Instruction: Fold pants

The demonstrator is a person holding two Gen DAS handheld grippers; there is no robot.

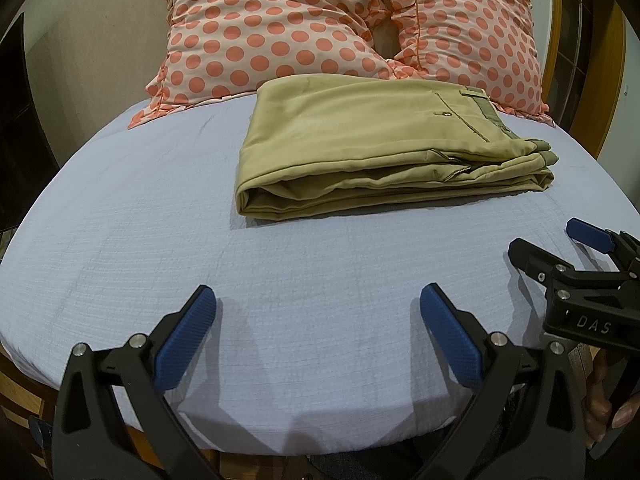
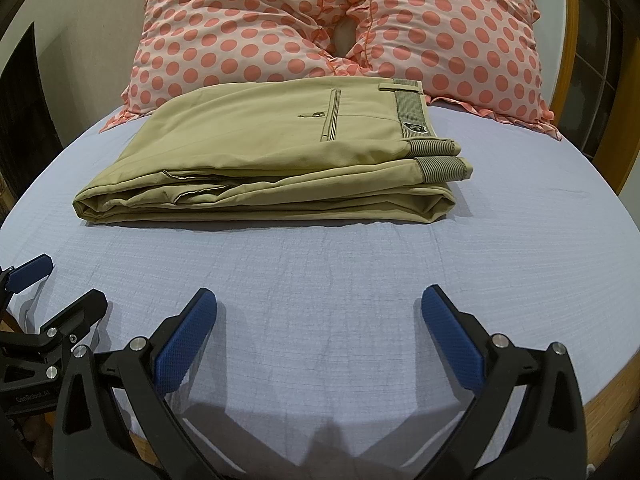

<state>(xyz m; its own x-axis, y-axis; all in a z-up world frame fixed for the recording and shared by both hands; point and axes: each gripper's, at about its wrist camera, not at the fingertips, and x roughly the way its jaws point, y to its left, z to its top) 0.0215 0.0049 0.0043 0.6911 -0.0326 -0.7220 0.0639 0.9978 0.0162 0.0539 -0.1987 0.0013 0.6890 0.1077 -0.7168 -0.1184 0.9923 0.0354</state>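
Left wrist view: my left claw [image 1: 318,312] gapes wide, holding nothing, low over the bed [image 1: 120,240]. Pants [image 1: 380,148] lie folded in a stack ahead, touching the pillows [image 1: 280,28]. Right wrist view: right claw [image 2: 319,312] wide, empty too. Fold looks finished; I'd only square the offset waistband [image 2: 440,168] layers, pinching lightly.

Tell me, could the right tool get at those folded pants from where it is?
Probably yes: the right tool is open, and only bare sheet lies between it and the pants.
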